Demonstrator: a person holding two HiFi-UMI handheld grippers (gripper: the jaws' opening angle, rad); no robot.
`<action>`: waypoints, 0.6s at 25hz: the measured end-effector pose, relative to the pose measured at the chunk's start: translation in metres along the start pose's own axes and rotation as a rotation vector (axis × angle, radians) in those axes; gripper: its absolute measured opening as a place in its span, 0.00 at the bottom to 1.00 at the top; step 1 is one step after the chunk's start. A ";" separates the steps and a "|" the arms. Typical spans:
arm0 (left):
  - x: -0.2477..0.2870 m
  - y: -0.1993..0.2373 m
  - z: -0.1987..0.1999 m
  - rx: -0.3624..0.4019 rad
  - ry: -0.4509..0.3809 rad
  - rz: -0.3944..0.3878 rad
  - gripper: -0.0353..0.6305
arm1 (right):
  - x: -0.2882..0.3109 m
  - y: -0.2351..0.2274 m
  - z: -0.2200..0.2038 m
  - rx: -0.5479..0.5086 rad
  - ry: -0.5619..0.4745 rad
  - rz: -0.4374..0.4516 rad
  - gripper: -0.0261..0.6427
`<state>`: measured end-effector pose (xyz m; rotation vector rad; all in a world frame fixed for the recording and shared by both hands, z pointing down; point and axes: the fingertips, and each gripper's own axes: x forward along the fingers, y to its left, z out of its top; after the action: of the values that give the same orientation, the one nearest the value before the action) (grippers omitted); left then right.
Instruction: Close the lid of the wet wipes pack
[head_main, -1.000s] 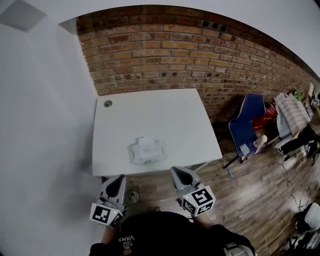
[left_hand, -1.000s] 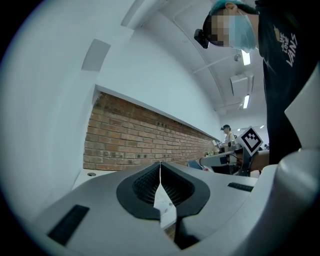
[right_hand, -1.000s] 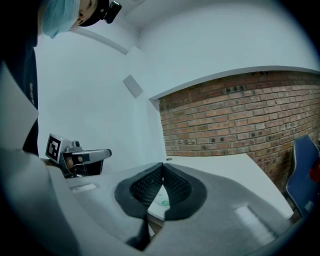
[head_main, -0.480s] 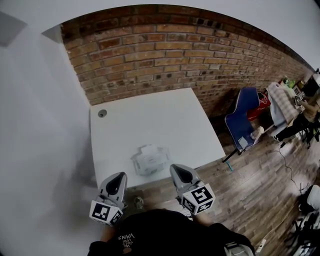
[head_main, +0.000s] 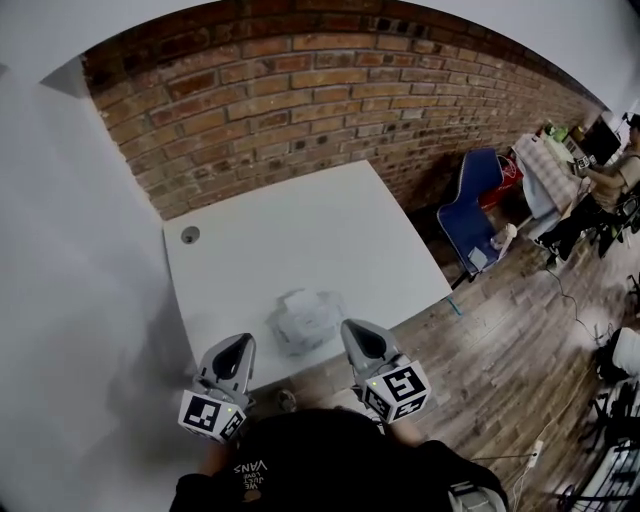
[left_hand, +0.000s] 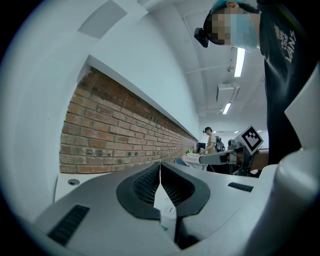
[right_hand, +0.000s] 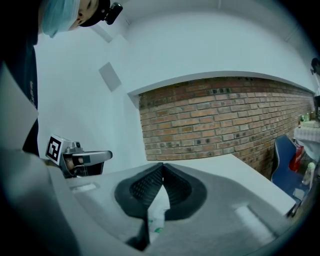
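Observation:
The wet wipes pack (head_main: 305, 320) is white and lies near the front edge of the white table (head_main: 300, 235). A pale flap shows on its far side; whether the lid is up is hard to tell. My left gripper (head_main: 238, 345) is shut and empty, just left of the pack and short of it. My right gripper (head_main: 354, 330) is also shut and empty, just right of the pack. In the left gripper view the shut jaws meet at the left gripper (left_hand: 160, 165), with the pack (left_hand: 165, 210) seen below them. The right gripper (right_hand: 162, 166) view shows the pack (right_hand: 157, 210) the same way.
A round grommet (head_main: 190, 235) sits in the table's far left corner. A brick wall (head_main: 300, 90) runs behind the table and a white wall stands to its left. A blue chair (head_main: 475, 215) and clutter stand to the right on the wooden floor (head_main: 520, 340).
Both grippers have come forward from in front of the table to its near edge. They now flank the wipes pack. Their jaws stay shut.

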<state>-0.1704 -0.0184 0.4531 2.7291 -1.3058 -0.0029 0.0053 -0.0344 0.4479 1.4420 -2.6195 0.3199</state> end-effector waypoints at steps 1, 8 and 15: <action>0.002 0.004 0.000 -0.006 0.003 -0.009 0.06 | 0.003 0.000 -0.001 0.003 0.000 -0.013 0.03; 0.011 0.027 -0.013 0.003 0.040 -0.083 0.06 | 0.017 -0.006 -0.005 0.015 -0.004 -0.098 0.03; 0.035 0.035 -0.034 -0.041 0.086 -0.104 0.06 | 0.026 -0.021 -0.014 0.009 0.022 -0.118 0.03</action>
<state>-0.1740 -0.0638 0.4924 2.7261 -1.1279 0.0768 0.0097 -0.0630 0.4700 1.5785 -2.5058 0.3318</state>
